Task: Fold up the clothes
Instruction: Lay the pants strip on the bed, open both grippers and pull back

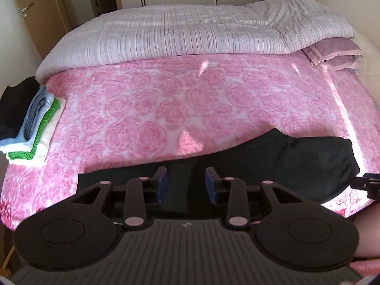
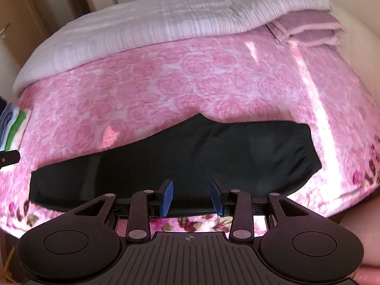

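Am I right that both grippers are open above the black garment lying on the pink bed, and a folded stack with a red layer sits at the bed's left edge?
Nearly. The layer in the folded stack is green, not red, as the left wrist view shows. The rest holds: the left gripper and right gripper are both open above the black garment on the pink bed.

The near edge of the black garment point(image 1: 261, 156) is hidden behind the left claw point(image 1: 186, 185). The stack of folded clothes point(image 2: 13, 128) is cut off by the left edge. The right claw point(image 1: 370, 185) is cropped at the right edge
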`<state>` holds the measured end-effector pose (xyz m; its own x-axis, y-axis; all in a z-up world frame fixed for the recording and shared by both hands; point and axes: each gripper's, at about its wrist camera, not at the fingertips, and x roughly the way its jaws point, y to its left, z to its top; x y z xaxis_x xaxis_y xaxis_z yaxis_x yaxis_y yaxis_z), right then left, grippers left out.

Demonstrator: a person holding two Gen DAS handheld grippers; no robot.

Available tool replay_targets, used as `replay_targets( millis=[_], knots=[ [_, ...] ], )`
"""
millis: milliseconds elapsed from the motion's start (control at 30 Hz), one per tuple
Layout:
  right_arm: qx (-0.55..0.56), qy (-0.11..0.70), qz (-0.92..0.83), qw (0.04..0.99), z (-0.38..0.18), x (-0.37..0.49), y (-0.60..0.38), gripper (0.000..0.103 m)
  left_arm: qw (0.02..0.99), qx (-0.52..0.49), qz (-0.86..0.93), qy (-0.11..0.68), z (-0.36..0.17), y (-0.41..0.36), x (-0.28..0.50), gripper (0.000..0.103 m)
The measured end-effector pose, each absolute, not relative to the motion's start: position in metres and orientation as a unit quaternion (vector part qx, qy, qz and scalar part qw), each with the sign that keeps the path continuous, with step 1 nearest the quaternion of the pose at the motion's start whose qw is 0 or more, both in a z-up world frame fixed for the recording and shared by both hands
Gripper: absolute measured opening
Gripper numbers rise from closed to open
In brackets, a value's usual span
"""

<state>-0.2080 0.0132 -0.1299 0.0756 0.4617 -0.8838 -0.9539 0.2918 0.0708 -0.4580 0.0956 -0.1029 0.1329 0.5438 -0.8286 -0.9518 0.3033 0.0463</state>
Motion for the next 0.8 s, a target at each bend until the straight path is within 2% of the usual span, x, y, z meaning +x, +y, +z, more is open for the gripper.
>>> replay_targets(
  millis=[400, 800],
  knots=[
    [-0.308, 0.403, 0.543, 0.669, -0.111, -0.148, -0.086, 0.039, 0.693, -0.269, 0.552, 0.377, -0.090, -0.029, -0.399, 0.035],
    [-0.317, 0.400, 0.565, 0.649, -0.099, -0.144, -0.136, 0.040, 0.684, -0.268, 0.575, 0.361, -0.077, -0.090, -0.398, 0.038]
  ],
)
